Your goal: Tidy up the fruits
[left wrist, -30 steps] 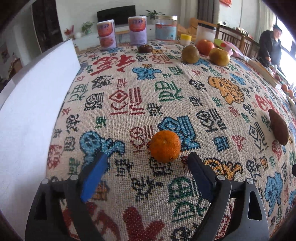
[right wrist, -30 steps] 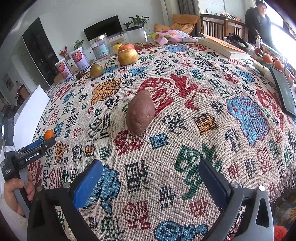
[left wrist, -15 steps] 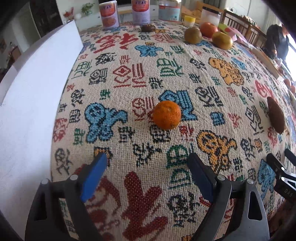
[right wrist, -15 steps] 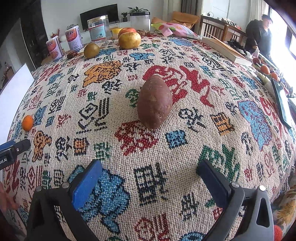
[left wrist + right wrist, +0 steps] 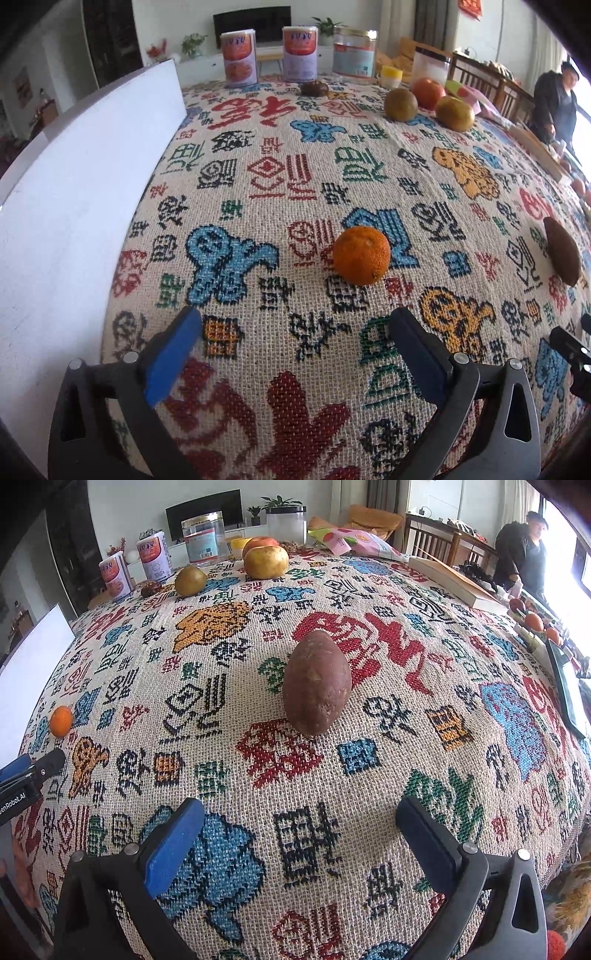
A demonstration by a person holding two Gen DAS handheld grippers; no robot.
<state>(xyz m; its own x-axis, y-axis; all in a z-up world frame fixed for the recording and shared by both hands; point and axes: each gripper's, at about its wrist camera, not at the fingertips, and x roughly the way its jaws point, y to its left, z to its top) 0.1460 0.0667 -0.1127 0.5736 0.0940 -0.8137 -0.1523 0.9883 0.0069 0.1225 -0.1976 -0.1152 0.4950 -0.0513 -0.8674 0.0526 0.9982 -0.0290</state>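
At the far left of the left wrist view a white board (image 5: 74, 206) stands on edge along the worktop (image 5: 280, 177), which is covered by a coarse woven cloth patterned with red, blue, green and black characters. The left hand-held gripper (image 5: 295, 332) hovers low over this cloth with its jaws wide apart and nothing between them; the small orange (image 5: 362, 255) sits on the cloth just ahead of the gap, slightly toward the right finger, apart from both. Further right lies the brown sweet potato (image 5: 562, 254), well apart from the orange.

At the back edge stand two labelled tins (image 5: 240, 58), a clear jar (image 5: 354, 51) and a white-lidded canister (image 5: 430, 66); in front of them rest a dark small fruit (image 5: 314, 88), a greenish round fruit (image 5: 400, 104), a red apple (image 5: 428, 91) and a yellow-brown fruit (image 5: 454, 112) — the last three close together.

In the right wrist view the right hand-held gripper (image 5: 299, 823) is likewise spread open and empty, with the sweet potato lying lengthwise ahead of it, centred and out of contact. A snack bag (image 5: 354, 541) and a book (image 5: 458, 581) lie toward the right rear, a dark tablet (image 5: 569, 694) at the right edge.

Behind the worktop are a television (image 5: 203, 511), potted plants (image 5: 273, 502), wooden chairs (image 5: 432, 539) and a person in dark clothes (image 5: 524, 554) by a bright window.
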